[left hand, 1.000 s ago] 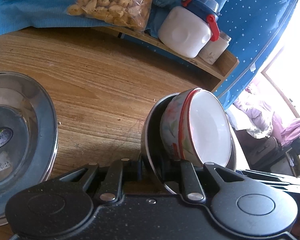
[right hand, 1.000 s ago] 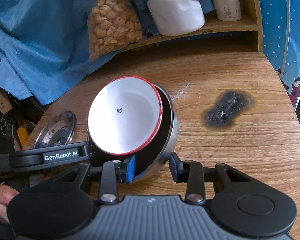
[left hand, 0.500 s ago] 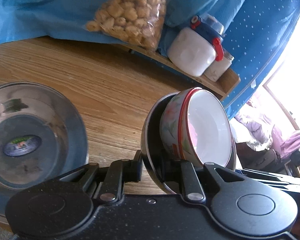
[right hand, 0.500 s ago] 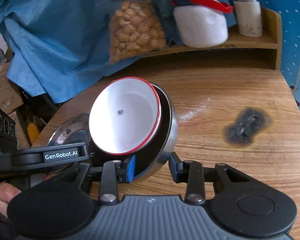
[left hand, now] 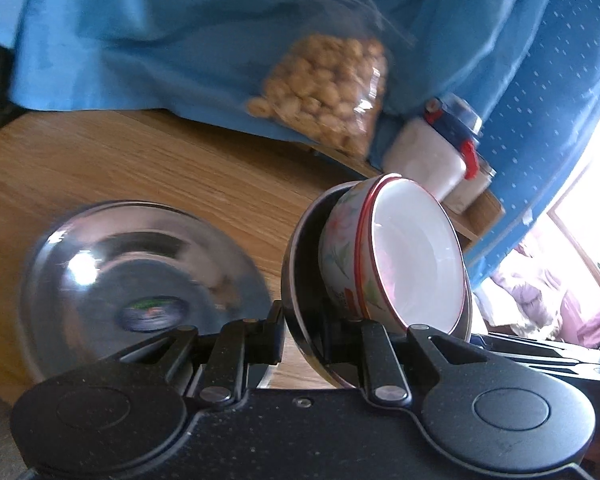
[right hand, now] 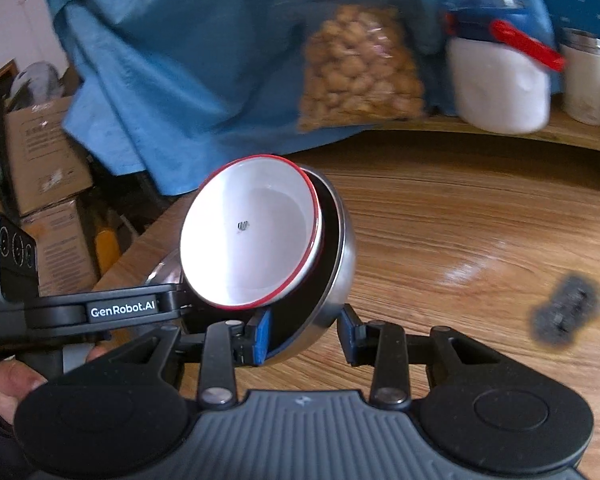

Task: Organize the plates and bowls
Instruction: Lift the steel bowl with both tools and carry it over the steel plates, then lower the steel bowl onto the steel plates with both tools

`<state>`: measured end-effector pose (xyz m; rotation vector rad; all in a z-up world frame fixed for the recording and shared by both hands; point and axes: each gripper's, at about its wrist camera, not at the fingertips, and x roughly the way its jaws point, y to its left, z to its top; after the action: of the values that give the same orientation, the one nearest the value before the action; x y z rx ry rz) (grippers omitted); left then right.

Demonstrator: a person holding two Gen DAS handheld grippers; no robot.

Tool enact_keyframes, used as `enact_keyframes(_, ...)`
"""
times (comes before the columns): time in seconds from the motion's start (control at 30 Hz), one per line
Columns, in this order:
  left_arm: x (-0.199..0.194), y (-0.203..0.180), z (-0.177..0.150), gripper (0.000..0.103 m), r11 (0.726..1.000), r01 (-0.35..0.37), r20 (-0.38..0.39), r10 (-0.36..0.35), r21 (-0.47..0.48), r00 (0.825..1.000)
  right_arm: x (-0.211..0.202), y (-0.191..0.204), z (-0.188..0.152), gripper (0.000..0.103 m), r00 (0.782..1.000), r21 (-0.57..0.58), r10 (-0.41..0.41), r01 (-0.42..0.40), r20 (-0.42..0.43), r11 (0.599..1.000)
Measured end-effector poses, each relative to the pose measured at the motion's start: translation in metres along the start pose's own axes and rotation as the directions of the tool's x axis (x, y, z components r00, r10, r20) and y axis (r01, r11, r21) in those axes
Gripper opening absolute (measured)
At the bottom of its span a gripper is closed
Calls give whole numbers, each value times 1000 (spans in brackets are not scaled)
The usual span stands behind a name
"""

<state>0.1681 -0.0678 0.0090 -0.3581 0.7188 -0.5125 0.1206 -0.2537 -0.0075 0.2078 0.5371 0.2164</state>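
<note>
A steel bowl [left hand: 300, 264] hangs tilted on its side above the wooden table [left hand: 160, 168], with a red-rimmed floral bowl [left hand: 340, 248] nested inside it. My left gripper [left hand: 304, 332] is shut on the steel bowl's rim. In the right wrist view my right gripper [right hand: 305, 336] is shut on the steel bowl [right hand: 342, 252], one blue pad inside and one outside the wall. The floral bowl [right hand: 252, 240] shows its white inside, and my left gripper [right hand: 182, 300] holds the far rim. A steel plate [left hand: 100, 272] lies flat on the table, left of the bowls.
A bag of snacks [right hand: 356, 68], a white jar with a blue lid [right hand: 496, 80] and a small canister [right hand: 584, 76] stand on a low shelf at the back against blue cloth [right hand: 180, 60]. A burn mark [right hand: 568, 308] is on the table's right. Cardboard boxes [right hand: 44, 152] sit beyond the left edge.
Both grippers have carried the nested bowls leftward and a little up together. The steel plate has come from the left edge toward the middle of the left wrist view.
</note>
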Motion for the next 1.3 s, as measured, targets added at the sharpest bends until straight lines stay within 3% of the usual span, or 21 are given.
enact_keyframes(0.4,-34,46,-1,18,992,-97,45,101,-84,994,40,46,7,39,992,-89,107,-113,-65,990)
enact_keyframes(1.3,-25,80,1,19,969,-178,-1,180,-174,984,87,67,13,39,978,-107,130,-149,-166,983)
